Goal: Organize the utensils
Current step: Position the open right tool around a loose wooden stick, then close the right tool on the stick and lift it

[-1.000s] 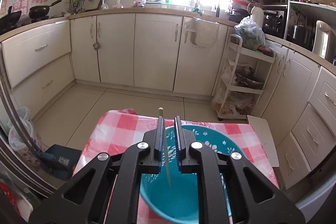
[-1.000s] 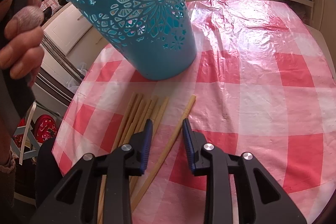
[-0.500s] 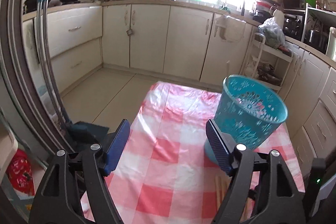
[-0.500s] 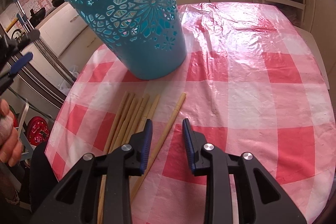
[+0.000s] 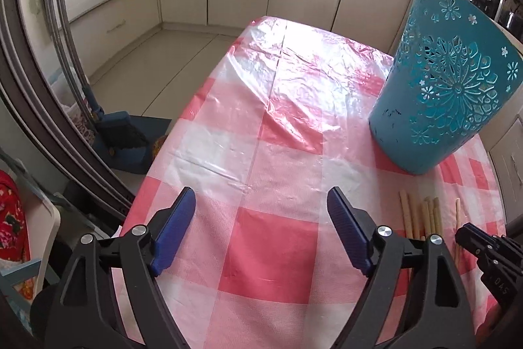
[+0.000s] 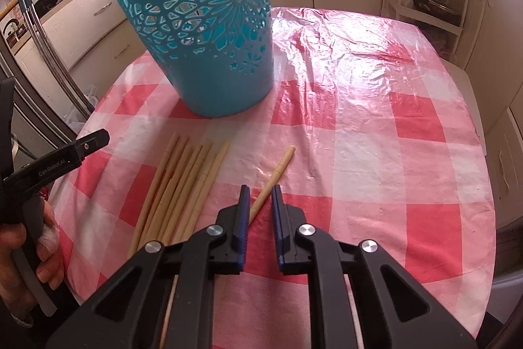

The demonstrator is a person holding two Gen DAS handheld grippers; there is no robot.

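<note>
Lying on checked tablecloth (image 6: 359, 152), lone chopstick (image 6: 276, 174) runs diagonally, thick end toward teal basket (image 6: 202, 31), near end passing between right gripper (image 6: 260, 195) fingers, narrowly apart, not clamped. Bundle of chopsticks (image 6: 183, 182) just left, roughly parallel. Left gripper (image 5: 261, 208) spread wide, holding nothing.

Both rigs are matte black plastic with triangular cutouts in the arms and shiny silver screws at the pivots. The left hand-held gripper (image 5: 261, 211) and right hand-held gripper (image 6: 260, 205) have ribbed blue pads (image 5: 173, 224). White "GenRobot.AI" lettering runs along one black arm. The left hand (image 6: 29, 247) is bare skin, white bandage on one finger.
</note>
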